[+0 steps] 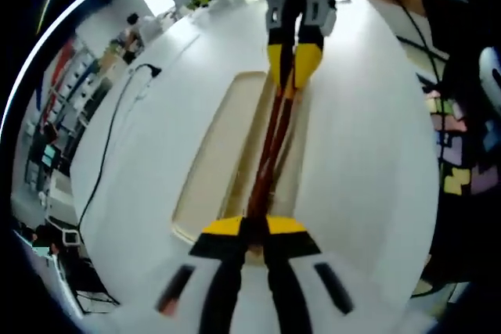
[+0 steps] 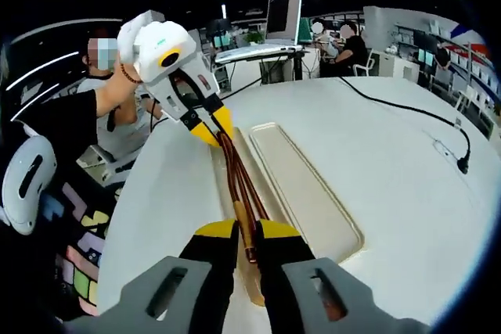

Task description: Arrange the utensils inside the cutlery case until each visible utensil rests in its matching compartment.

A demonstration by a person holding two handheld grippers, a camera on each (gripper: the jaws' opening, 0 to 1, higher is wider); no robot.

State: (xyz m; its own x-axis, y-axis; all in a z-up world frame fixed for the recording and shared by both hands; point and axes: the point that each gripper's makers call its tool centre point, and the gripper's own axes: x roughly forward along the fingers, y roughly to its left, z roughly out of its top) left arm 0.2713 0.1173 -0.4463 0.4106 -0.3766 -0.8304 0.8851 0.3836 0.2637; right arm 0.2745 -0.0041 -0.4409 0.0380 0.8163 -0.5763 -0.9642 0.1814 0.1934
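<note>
Left gripper view: your left gripper [image 1: 254, 228] and right gripper [image 1: 293, 64] have jaws clamped on opposite ends of chopsticks [image 1: 270, 142], over the case [image 1: 215, 154] on tabletop [image 1: 368, 162]. Placement not finished; release left.

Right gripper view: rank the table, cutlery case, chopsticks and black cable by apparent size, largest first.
1. Table
2. Cutlery case
3. Chopsticks and black cable: both long and thin, and the cable lies farther off, so unranked.
</note>
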